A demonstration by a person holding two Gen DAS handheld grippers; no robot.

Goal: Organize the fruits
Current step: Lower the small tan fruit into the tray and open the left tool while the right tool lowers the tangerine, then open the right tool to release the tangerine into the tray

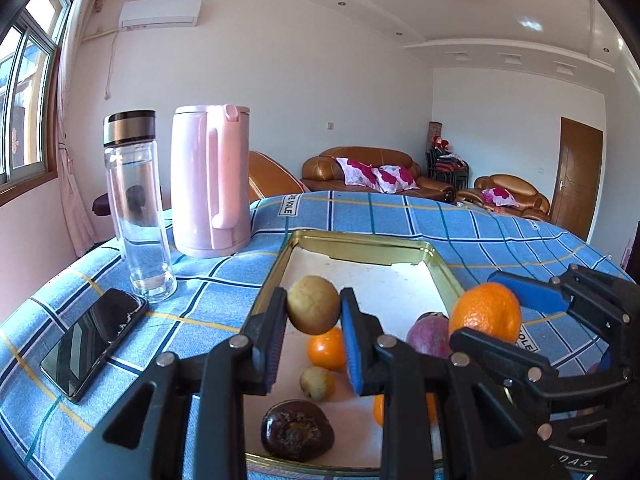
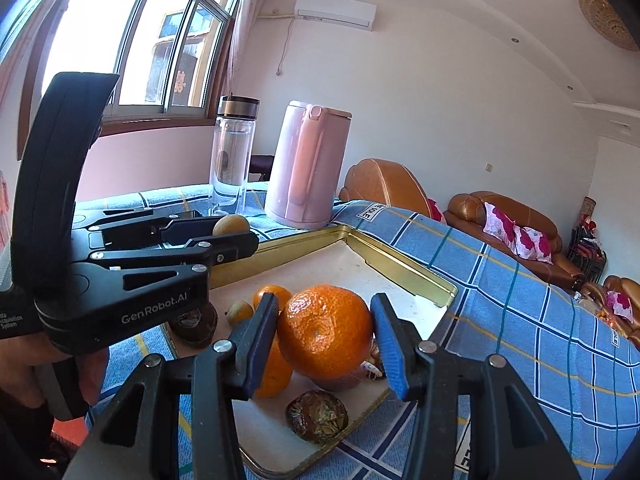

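Observation:
A gold-rimmed tray with a white floor lies on the blue checked cloth; it also shows in the right wrist view. My left gripper is shut on a round yellow-brown fruit, held above the tray. My right gripper is shut on a large orange, also above the tray; it shows at the right of the left wrist view. In the tray lie a small orange, a small yellow fruit, a purple fruit and a dark wrinkled fruit.
A pink kettle and a clear bottle stand behind the tray at the left. A black phone lies at the left on the cloth. Sofas stand beyond the table.

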